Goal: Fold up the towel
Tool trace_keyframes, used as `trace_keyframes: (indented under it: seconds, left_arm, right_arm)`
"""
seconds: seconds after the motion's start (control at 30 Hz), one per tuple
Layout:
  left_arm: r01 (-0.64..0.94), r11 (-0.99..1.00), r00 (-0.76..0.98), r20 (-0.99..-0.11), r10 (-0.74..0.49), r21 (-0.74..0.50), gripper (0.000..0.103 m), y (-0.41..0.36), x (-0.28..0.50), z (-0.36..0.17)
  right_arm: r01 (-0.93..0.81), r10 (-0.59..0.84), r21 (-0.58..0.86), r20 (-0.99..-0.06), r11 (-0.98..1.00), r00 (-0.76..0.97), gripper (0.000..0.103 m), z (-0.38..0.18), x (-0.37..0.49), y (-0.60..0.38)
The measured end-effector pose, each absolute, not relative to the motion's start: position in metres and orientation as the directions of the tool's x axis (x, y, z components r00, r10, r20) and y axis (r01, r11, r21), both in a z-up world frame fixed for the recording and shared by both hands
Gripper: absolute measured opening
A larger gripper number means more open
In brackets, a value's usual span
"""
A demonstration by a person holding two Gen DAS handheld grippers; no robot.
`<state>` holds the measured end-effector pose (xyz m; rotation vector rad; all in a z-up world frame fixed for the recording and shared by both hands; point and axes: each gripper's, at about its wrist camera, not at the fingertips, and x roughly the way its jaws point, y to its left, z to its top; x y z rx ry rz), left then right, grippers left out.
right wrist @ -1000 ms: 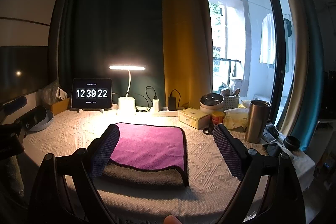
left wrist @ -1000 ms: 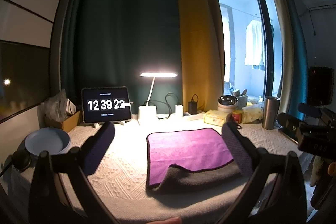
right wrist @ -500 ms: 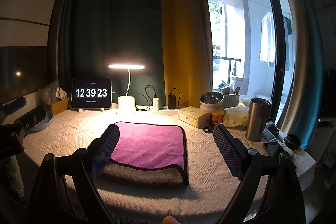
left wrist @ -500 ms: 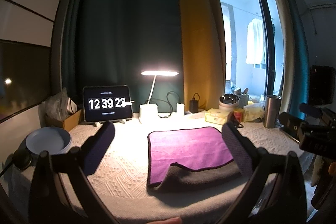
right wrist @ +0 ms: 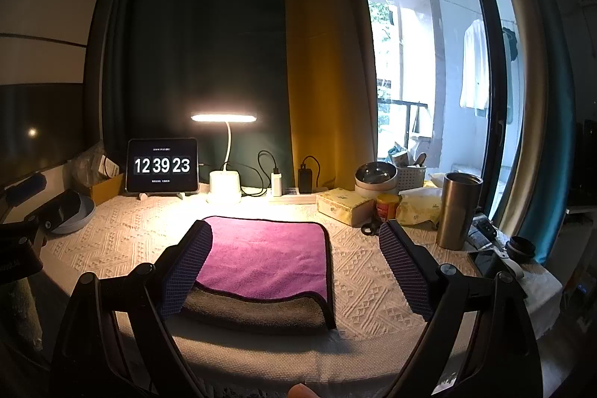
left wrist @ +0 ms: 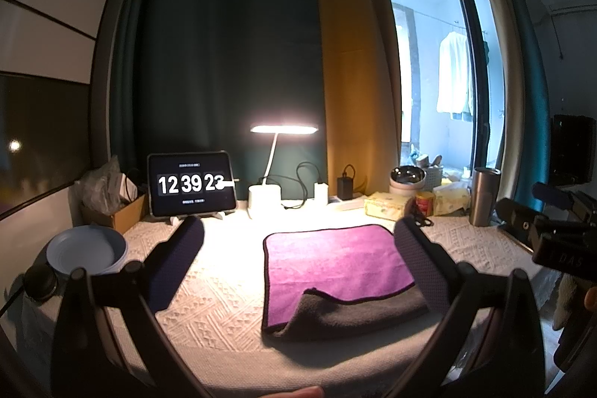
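A purple towel (left wrist: 332,258) with a grey underside lies on the white textured tablecloth (left wrist: 216,301). Its near edge is folded back, so a grey band shows along the front. It also shows in the right wrist view (right wrist: 268,256). My left gripper (left wrist: 298,271) is open and empty, held above the table's near edge, its right finger over the towel's right side. My right gripper (right wrist: 294,271) is open and empty, its left finger over the towel's left side. Part of the right gripper's body (left wrist: 552,234) shows at the right of the left wrist view.
At the back stand a tablet clock (right wrist: 162,166), a lit desk lamp (right wrist: 224,181), chargers, a tissue pack (right wrist: 343,204), bowls (right wrist: 375,176) and a steel tumbler (right wrist: 457,209). A pale plate (left wrist: 87,250) sits at the left. A phone (right wrist: 492,262) lies at the right.
Both views have shifted very slightly; the clock went from 12:39:22 to 12:39:23. The towel has not moved and both grippers stay open.
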<state>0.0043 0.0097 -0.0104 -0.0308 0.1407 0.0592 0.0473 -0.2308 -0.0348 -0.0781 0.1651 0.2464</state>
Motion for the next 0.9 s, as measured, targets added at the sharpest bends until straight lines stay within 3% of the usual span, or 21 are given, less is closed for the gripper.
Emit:
trace_keyframes:
  seconds: [0.3,0.9]
  left_arm:
    - [-0.052,0.999,0.984,-0.174,0.048,-0.016,0.102,0.008,0.016,-0.015]
    - [-0.031,1.000,0.923,-0.384,0.027,-0.003,0.102,-0.001,0.086,-0.051]
  right_arm:
    - [-0.248,0.236,-0.036,-0.199,0.968,0.951,0.093,-0.043,0.058,-0.231]
    - [-0.240,0.233,0.022,-0.333,0.971,0.914,0.093,-0.074,0.116,-0.241]
